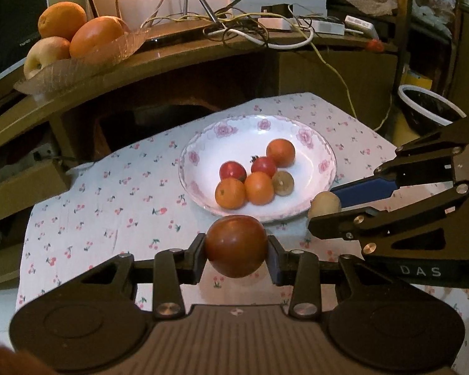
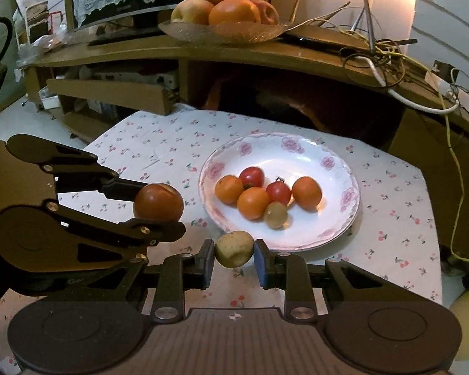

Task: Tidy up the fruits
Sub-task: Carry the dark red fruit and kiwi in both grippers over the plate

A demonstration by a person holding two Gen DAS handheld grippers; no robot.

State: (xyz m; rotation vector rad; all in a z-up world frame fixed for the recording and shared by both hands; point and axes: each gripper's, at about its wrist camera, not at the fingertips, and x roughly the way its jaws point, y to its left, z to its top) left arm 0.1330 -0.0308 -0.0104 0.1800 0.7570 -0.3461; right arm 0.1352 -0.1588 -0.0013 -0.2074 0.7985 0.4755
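Left gripper (image 1: 237, 247) jaws clenched across dark tomato (image 1: 236, 245) at its widest part; soft, bruisable. Right gripper (image 2: 234, 253) grasps small yellowish fruit (image 2: 234, 248); light, slippery.

We see our left gripper (image 1: 237, 247) as a matte black linkage: two flat arms pinned with round silver screws, ending in blocky dark pads, the right pad edged in blue. Behind them lies a ribbed grey-brown housing with a small white mark at its centre, flanked by two black rounded lobes bearing pressed circles. Our right gripper (image 2: 234, 249) has the same build; seen from the left wrist, its side carries pale letters "DAS" and a blue finger pad.
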